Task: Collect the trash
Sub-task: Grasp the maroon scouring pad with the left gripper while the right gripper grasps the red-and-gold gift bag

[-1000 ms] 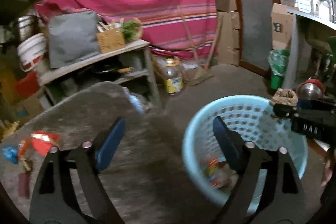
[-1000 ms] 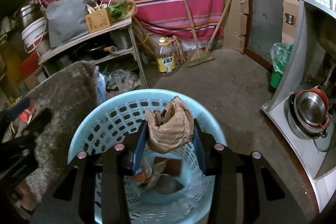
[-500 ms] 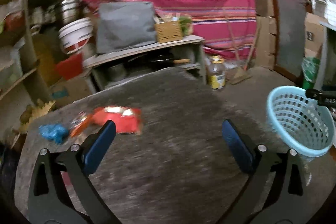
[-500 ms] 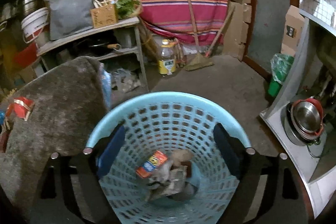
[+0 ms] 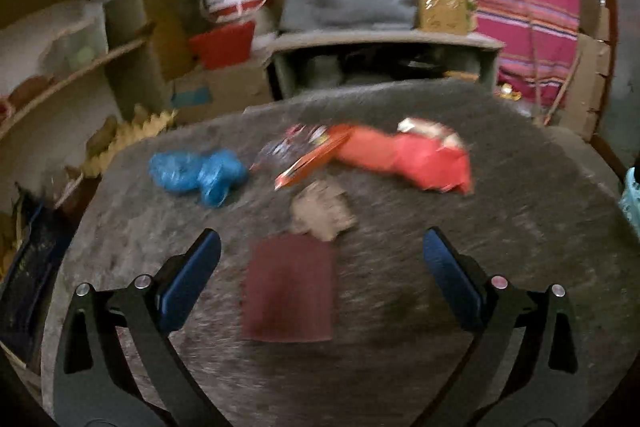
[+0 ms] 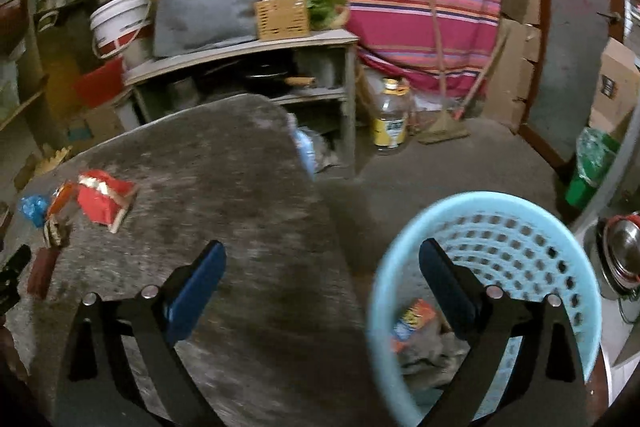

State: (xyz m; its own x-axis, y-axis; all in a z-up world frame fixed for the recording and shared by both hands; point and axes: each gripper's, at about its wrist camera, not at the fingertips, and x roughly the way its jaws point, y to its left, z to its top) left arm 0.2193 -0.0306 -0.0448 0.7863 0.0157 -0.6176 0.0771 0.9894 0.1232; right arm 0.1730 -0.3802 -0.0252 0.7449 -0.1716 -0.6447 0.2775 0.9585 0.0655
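Worktop: the grey, rough-topped worktop fills the lower half of the left wrist view, and in the right wrist view it takes the lower left of the frame.
Basket: the pale blue perforated basket sits at lower right of the right wrist view, beside the worktop's edge; a sliver of it shows at the far right edge of the left wrist view.
Basket contents: an orange-and-blue packet and crumpled grey-brown scraps lie at the bottom.
Left hand-held gripper: fingers wide apart and nothing clamped, over the worktop at lower centre of its frame.
Right hand-held gripper: fingers spread wide and empty; its left finger is over the worktop, its right finger over the basket's mouth.
Red wrapper: right of centre on the worktop, blurred.
Dark red flat piece: low centre, seen between the left gripper's fingers; contact cannot be told.
Blue crumpled plastic: left of centre on the worktop.
Brown crumpled scrap: just above the dark red piece.
Orange strip: beside the red wrapper's left end.
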